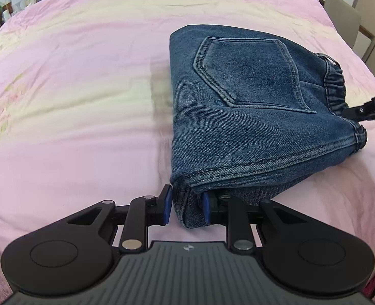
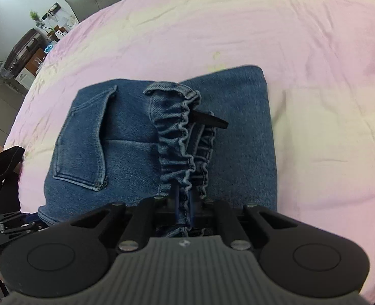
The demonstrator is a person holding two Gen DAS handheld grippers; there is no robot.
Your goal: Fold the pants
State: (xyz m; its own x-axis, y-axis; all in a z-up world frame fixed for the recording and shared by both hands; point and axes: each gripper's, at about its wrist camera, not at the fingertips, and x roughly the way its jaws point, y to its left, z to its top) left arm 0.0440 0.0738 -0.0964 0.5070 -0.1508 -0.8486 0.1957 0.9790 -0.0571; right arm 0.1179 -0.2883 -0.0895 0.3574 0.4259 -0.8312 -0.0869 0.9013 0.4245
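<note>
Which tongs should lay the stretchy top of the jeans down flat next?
The right tongs. They are shut on the elastic waistband of the jeans. The left tongs sit open around the folded corner, far from the waistband.

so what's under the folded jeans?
Pink bedsheet shows all around the jeans. In the right wrist view, a lower denim layer lies beneath the waistband. Anything beneath is hidden.

Left gripper (image 1: 186, 207): wide bare pink bedspread (image 1: 73, 101) ahead-left, free passage. Folded jeans (image 1: 251, 117) block ahead-right; near corner sits between its blue pads (image 1: 167, 204). Right gripper (image 2: 184, 209): jeans bundle directly ahead, gathered waistband (image 2: 179, 137) bunched at fingers. Open bedspread right of claw and beyond bundle.
</note>
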